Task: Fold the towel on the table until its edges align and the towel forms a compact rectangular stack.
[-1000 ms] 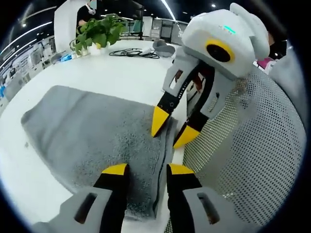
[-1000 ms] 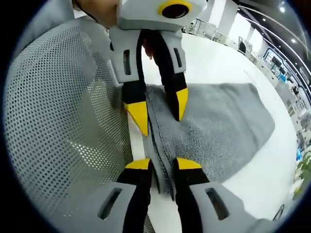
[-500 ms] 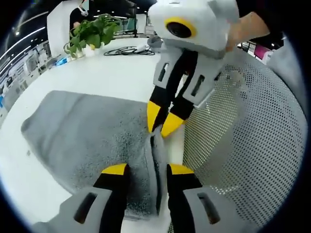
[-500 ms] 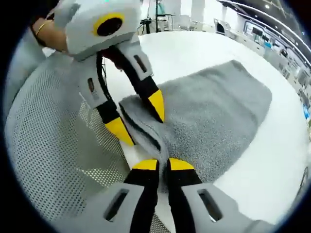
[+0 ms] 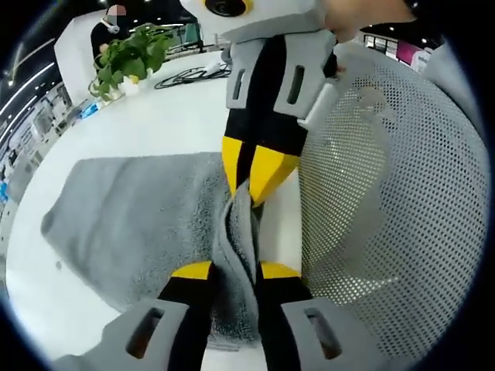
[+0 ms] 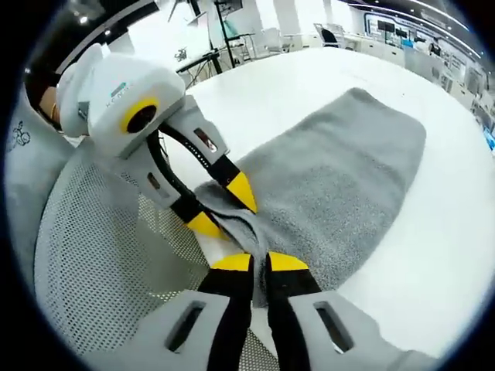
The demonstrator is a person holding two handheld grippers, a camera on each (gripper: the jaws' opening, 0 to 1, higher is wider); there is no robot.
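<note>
A grey towel (image 5: 139,209) lies flat on the white table (image 5: 178,116), with its near edge bunched into a raised ridge at the table's rim. In the left gripper view my left gripper (image 5: 236,270) is shut on that ridge, the cloth filling the gap between its yellow tips. Just beyond it my right gripper (image 5: 254,171) comes down from the top, pinching the same edge. In the right gripper view the towel (image 6: 340,178) stretches away to the right. My right gripper (image 6: 259,263) is shut on its edge, and my left gripper (image 6: 223,207) holds the fold a little further along.
A grey mesh chair back (image 5: 387,193) stands right against the table edge beside both grippers. A potted plant (image 5: 128,58) and black cables (image 5: 189,75) sit at the table's far side. White tabletop (image 6: 433,255) lies bare beyond the towel.
Both grippers have closed on the towel's near edge, and the edge has risen from flat into a pinched ridge. The right gripper has swung more upright over it.
</note>
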